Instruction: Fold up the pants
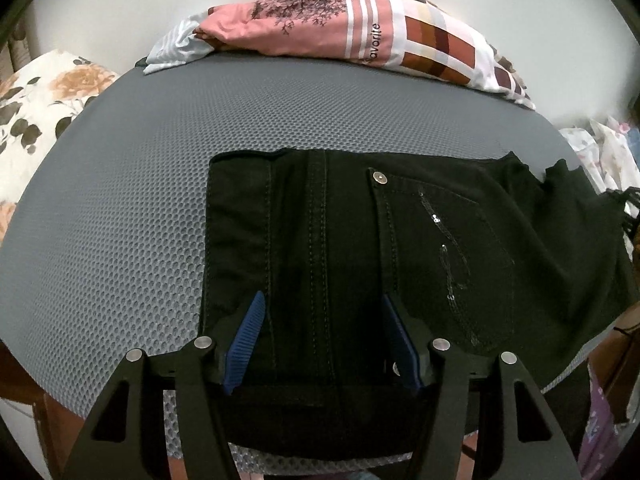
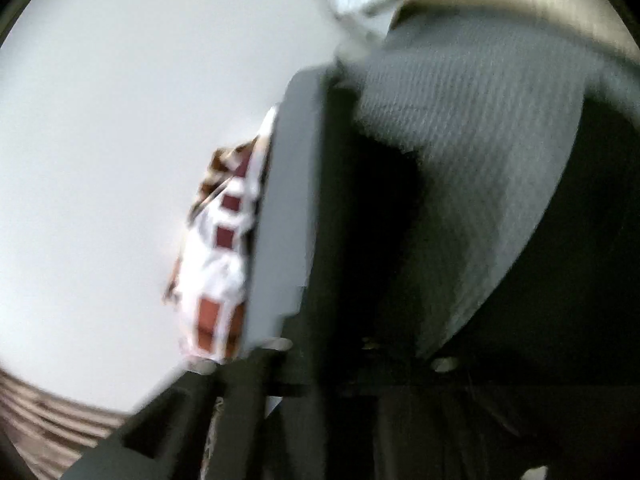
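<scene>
Black pants [image 1: 360,248] lie flat on the grey mesh table [image 1: 140,184], the back pocket with a metal rivet and sequins facing up. My left gripper [image 1: 322,304] hovers over their near edge with its blue-padded fingers [image 1: 250,328] spread wide, holding nothing. The right wrist view is blurred and tilted. It shows black cloth [image 2: 380,260] covering the gripper's front, so its fingers are hidden. The table's grey surface [image 2: 472,160] runs behind the cloth.
A pink and checked pile of cloth [image 1: 360,36] lies at the table's far edge and shows in the right wrist view [image 2: 220,264]. A floral cushion [image 1: 36,120] sits to the left. More clothes [image 1: 608,152] lie at the right.
</scene>
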